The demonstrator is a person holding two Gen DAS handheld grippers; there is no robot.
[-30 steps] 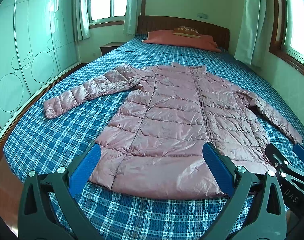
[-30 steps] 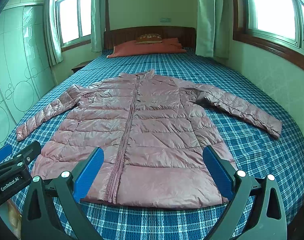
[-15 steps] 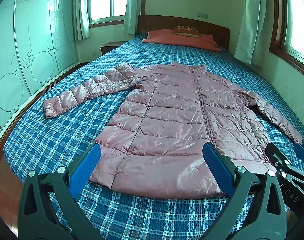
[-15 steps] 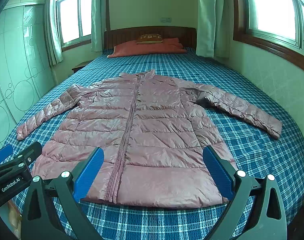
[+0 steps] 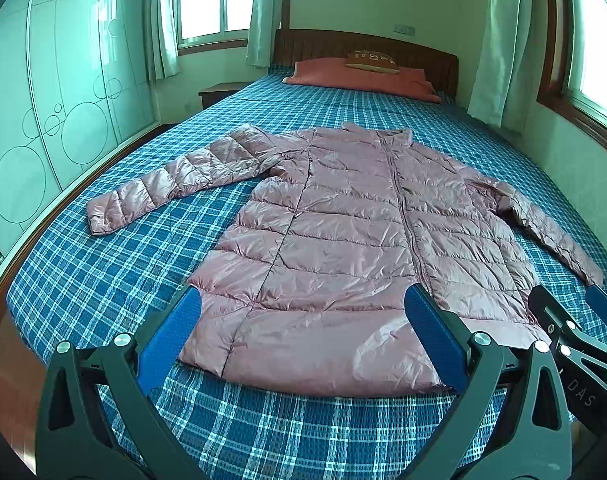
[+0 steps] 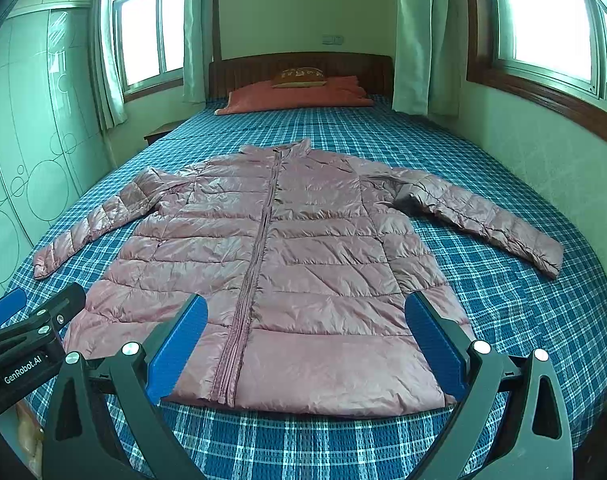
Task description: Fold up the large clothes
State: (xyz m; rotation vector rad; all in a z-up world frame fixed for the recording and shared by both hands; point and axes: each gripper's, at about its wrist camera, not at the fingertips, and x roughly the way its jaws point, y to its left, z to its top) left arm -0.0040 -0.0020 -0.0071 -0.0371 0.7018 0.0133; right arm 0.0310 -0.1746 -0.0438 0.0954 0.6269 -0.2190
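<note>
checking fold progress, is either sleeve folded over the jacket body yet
No, both sleeves lie spread out on the bed, clear of the jacket body.

I see the jacket (image 6: pixel 287 264) flat on the bed (image 6: pixel 503 320), sleeves out to both sides, pillow (image 6: pixel 295 94) behind it by the headboard (image 6: pixel 243 70)
</note>
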